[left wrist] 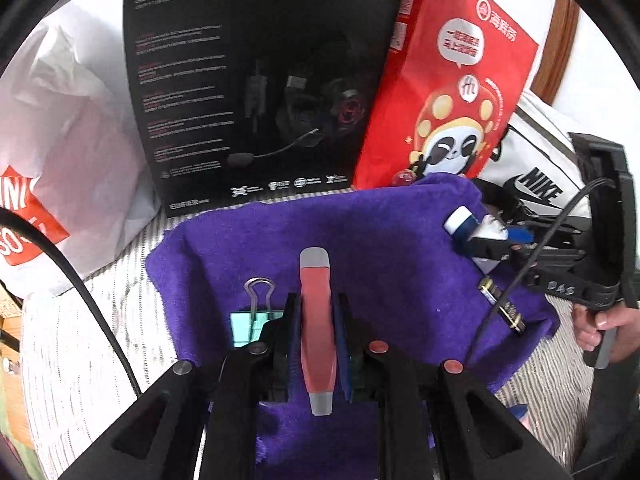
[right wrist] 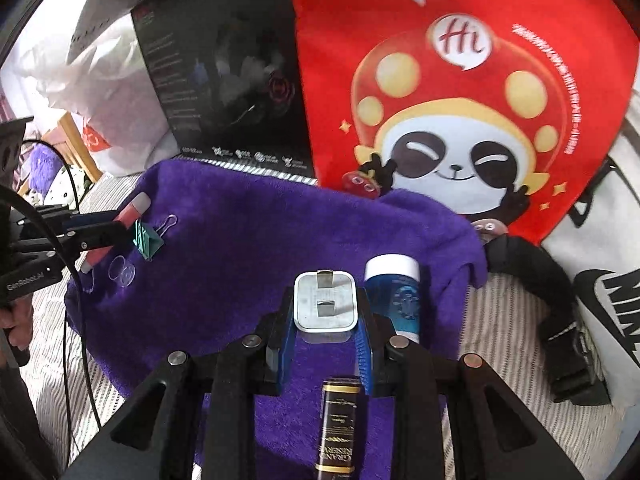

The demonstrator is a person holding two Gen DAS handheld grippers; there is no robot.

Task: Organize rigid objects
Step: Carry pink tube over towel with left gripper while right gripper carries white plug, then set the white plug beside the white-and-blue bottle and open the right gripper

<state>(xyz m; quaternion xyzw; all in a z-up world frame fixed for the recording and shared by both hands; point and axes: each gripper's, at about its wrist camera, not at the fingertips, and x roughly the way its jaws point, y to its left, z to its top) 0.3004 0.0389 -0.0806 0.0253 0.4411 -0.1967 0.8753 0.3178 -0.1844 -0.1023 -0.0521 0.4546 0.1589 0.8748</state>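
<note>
A purple towel (left wrist: 360, 240) lies on the striped bed. My left gripper (left wrist: 317, 320) is shut on a red and grey pen-like stick (left wrist: 317, 320), held over the towel; it also shows in the right wrist view (right wrist: 120, 220). A teal binder clip (left wrist: 250, 326) lies just left of it (right wrist: 148, 238). My right gripper (right wrist: 325, 320) is shut on a white plug adapter (right wrist: 325, 306). A blue bottle with a white cap (right wrist: 394, 292) lies right beside it. A dark label stick (right wrist: 338, 424) lies below the gripper. A clear plastic piece (right wrist: 122, 274) lies on the towel.
A black headset box (left wrist: 256, 80) and a red panda bag (left wrist: 452, 92) stand behind the towel. A white plastic bag (left wrist: 68, 152) is at the left, a white Nike bag (right wrist: 600, 280) with a black strap (right wrist: 560, 304) at the right.
</note>
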